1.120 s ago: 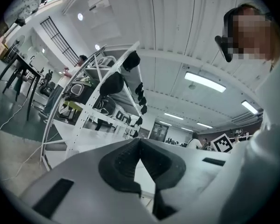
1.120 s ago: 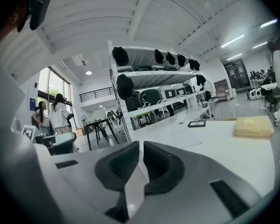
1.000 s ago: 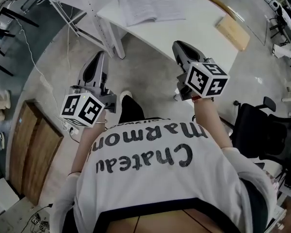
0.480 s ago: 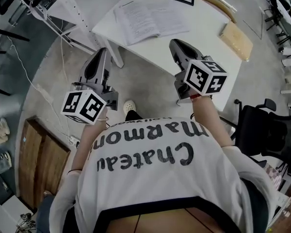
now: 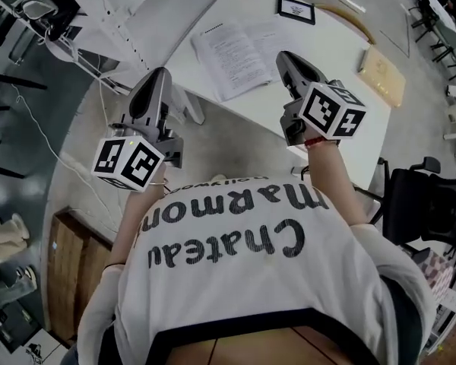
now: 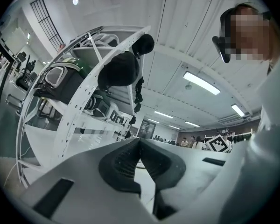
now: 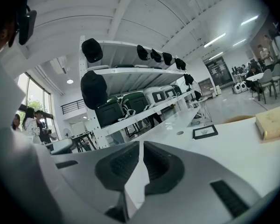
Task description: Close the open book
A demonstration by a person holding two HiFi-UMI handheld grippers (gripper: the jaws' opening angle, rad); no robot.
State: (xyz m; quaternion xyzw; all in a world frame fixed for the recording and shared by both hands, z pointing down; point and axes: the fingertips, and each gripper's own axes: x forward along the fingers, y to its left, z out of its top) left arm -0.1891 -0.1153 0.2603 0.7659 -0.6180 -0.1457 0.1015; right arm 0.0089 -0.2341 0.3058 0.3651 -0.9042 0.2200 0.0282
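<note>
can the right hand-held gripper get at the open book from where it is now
Probably yes. The right hand-held gripper hangs over the near edge of the white table, beside the right page of the open book, and nothing lies between them. Its jaws are shut and empty.

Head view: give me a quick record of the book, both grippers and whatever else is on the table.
book: open, pages up, on the white table
left gripper: jaws shut, empty, short of the table's edge
right gripper: jaws shut, empty, by the book's right edge
other items: small black frame; tan block
task: book not yet closed
</note>
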